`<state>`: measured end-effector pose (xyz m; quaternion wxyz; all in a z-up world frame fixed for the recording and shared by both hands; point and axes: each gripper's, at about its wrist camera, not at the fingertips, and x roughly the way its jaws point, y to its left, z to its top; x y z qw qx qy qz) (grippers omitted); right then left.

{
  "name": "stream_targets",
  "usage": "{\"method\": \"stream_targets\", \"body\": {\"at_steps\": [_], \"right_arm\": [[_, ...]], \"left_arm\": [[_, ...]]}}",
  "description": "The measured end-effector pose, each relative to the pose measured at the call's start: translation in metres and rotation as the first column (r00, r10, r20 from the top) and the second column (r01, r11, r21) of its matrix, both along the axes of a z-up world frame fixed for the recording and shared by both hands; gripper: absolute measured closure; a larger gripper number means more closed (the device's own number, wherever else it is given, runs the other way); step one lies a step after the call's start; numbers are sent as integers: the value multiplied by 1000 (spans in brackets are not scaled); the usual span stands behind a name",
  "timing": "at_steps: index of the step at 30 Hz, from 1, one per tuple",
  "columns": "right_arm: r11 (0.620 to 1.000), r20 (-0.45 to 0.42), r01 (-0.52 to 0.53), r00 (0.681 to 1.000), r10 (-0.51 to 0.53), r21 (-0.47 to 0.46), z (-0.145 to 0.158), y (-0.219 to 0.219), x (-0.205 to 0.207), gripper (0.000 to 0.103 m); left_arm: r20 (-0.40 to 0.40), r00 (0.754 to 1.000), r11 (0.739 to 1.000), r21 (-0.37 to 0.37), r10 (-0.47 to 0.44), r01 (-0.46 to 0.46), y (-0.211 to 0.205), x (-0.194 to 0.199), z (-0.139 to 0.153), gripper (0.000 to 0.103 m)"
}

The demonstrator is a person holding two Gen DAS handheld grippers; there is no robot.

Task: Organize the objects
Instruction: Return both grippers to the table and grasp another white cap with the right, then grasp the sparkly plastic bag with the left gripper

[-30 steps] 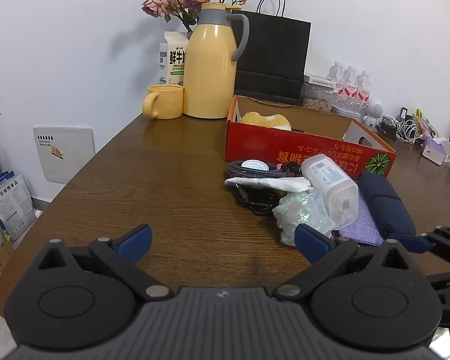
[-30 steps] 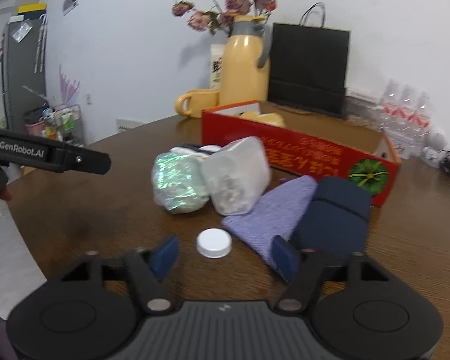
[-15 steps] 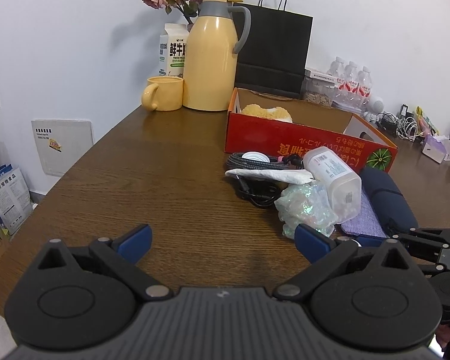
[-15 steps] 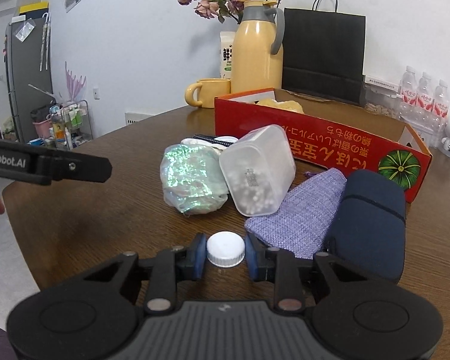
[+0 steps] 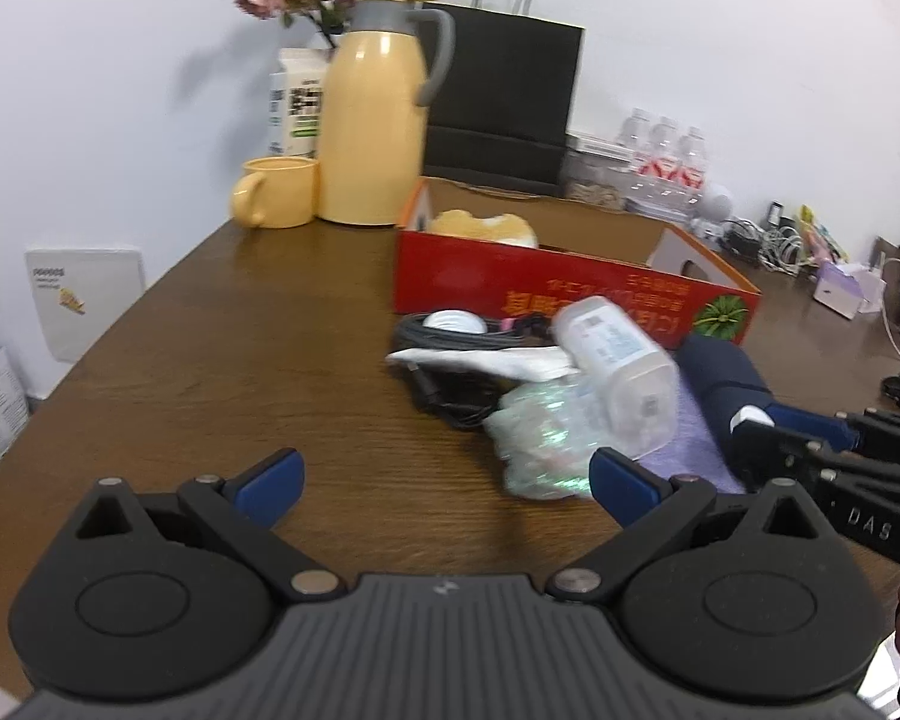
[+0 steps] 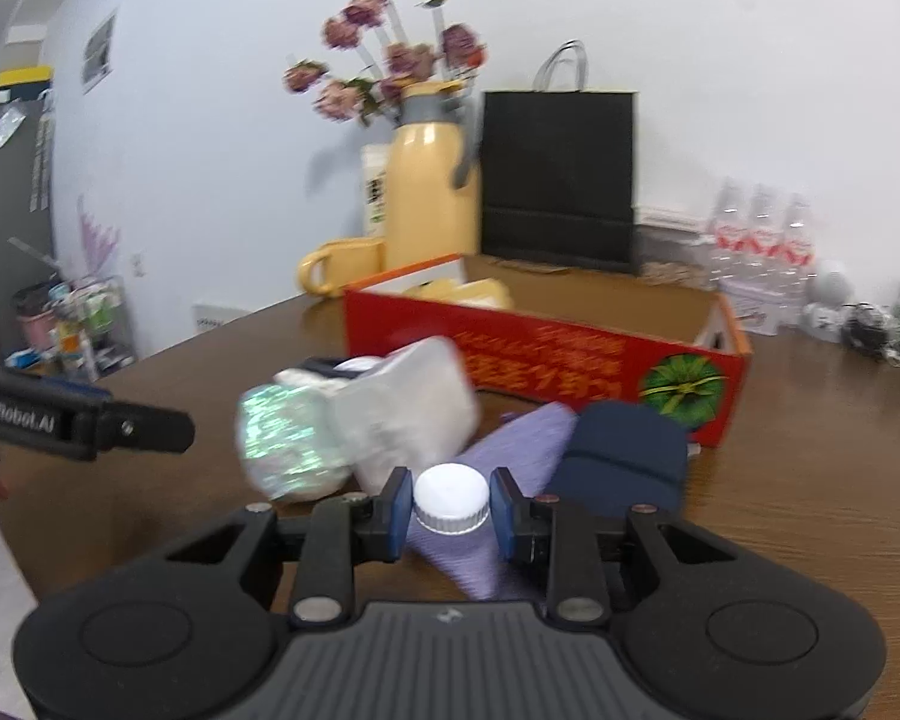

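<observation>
Wooden bench spreads beneath both grippers. Ahead of the jaws stands the red box, nearer the clear container. Left gripper hangs released over bare wood; right gripper is clenched on the white cap, lifted.

Bare table leftward; clutter pile before red box.

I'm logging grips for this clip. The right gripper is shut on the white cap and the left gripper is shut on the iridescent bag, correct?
Not quite. The right gripper is shut on the white cap, but the left gripper is open and empty; the iridescent bag lies on the table, as the left wrist view shows.
</observation>
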<state>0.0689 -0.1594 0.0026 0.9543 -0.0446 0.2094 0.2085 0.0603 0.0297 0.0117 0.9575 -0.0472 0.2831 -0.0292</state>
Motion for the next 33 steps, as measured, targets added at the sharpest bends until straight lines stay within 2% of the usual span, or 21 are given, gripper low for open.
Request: {"method": "stream_targets", "body": {"at_steps": [9, 23, 25, 27, 28, 30, 31, 33], "right_arm": [[995, 12, 98, 995, -98, 21, 2, -36, 8, 76], [994, -12, 104, 995, -104, 33, -7, -45, 16, 76], [994, -12, 103, 995, -103, 33, -8, -44, 15, 76], [994, -11, 103, 995, -103, 34, -7, -44, 15, 76], [994, -11, 104, 995, -104, 33, -7, -44, 15, 76], [994, -12, 103, 995, -103, 33, -7, -44, 15, 76], [994, -12, 102, 995, -102, 33, -7, -44, 15, 76], [994, -11, 101, 995, -101, 33, -7, -45, 14, 76]], "left_arm": [[-18, 999, 1000, -7, -30, 30, -30, 33, -12, 0], [-33, 998, 999, 18, -49, 49, -43, 49, -25, 0], [-31, 997, 998, 14, -66, 66, -43, 49, -26, 9], [-28, 996, 996, 11, -84, 84, -44, 48, -26, 34], [-26, 995, 995, 7, -95, 95, -44, 47, -26, 41], [-16, 994, 994, 12, -108, 108, -45, 43, -26, 48], [-7, 994, 993, 18, -113, 113, -45, 41, -26, 56], [1, 993, 993, 27, -117, 117, -44, 36, -26, 60]]}}
